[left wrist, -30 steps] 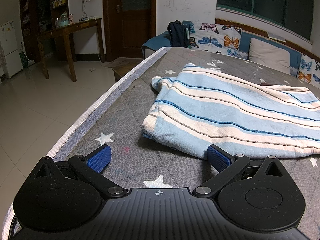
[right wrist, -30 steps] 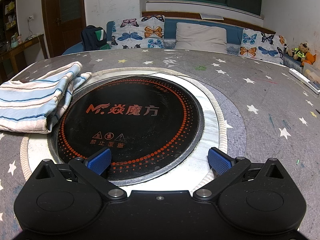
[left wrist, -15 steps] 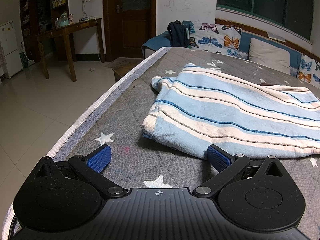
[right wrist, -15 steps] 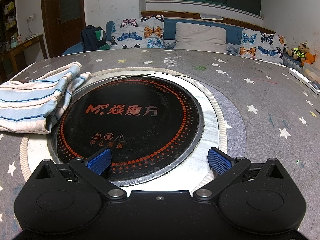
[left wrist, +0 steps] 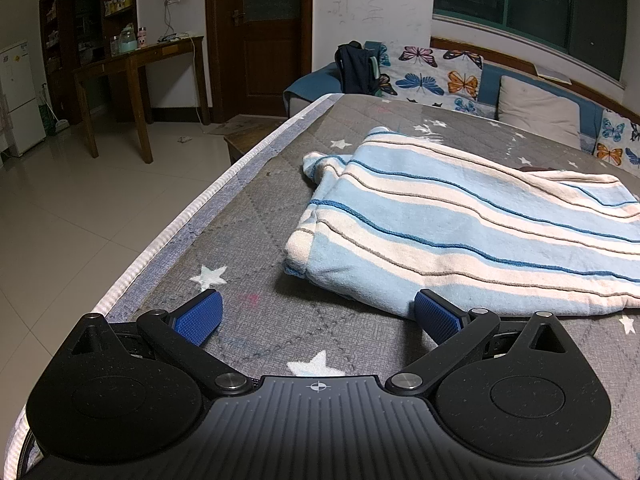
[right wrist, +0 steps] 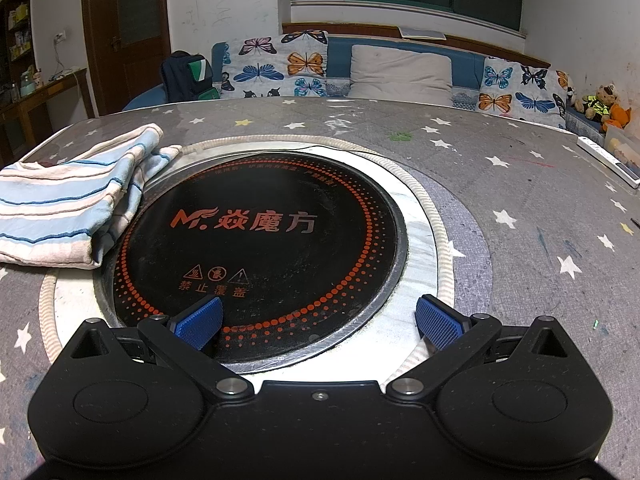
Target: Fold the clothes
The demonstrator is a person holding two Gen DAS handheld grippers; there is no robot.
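Left wrist view: striped garment (left wrist: 460, 228) lying folded on the star-print table cover (left wrist: 256, 216), filling 1 to 3 o'clock. Left gripper (left wrist: 316, 312) low at 6 o'clock, spread wide, holding nothing; right pad just beside the near hem. Risk: bunching the layers by snagging only the top one.

Right wrist view: garment (right wrist: 68, 204) at 9 o'clock, overlapping the hotplate (right wrist: 260, 248) rim. Right gripper (right wrist: 318, 318) level over the hotplate, spread wide, empty, well apart from the cloth. Risk: a long reach dragging fabric across.
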